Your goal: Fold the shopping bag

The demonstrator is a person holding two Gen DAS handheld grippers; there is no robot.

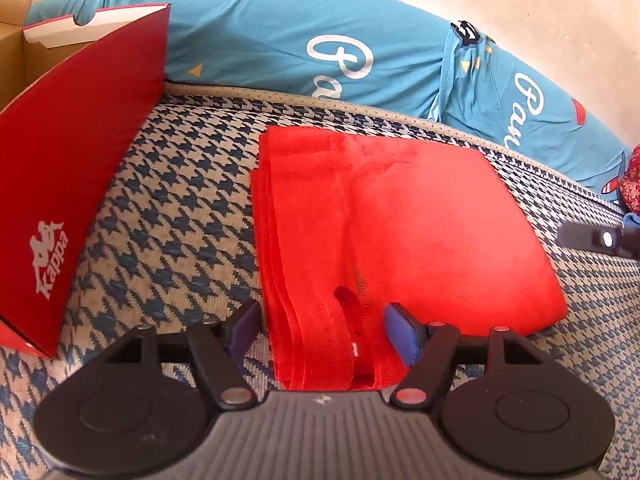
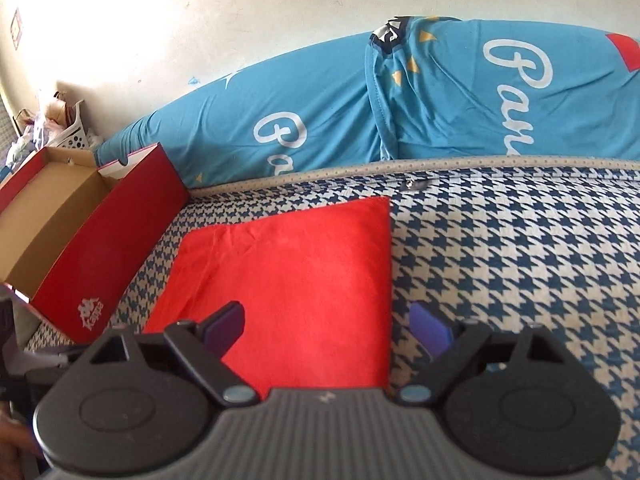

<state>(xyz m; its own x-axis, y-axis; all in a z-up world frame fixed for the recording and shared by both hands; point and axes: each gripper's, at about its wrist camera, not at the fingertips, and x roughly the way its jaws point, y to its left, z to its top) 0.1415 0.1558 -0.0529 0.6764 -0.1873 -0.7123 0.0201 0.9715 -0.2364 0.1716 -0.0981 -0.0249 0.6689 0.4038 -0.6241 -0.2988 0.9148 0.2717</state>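
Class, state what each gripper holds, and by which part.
Nothing: the left gripper and right gripper stand open over the folded red bag.

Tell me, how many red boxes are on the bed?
1: the red box stands open at the left, beside the folded red bag. Others may lie out of view.

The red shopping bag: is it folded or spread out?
Folded: the red shopping bag lies as a flat rectangle, layered edges stacked along one side.

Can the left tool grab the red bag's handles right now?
Probably yes. The left tool is open, with the red bag's handles lying right between its fingers, and nothing in the way.
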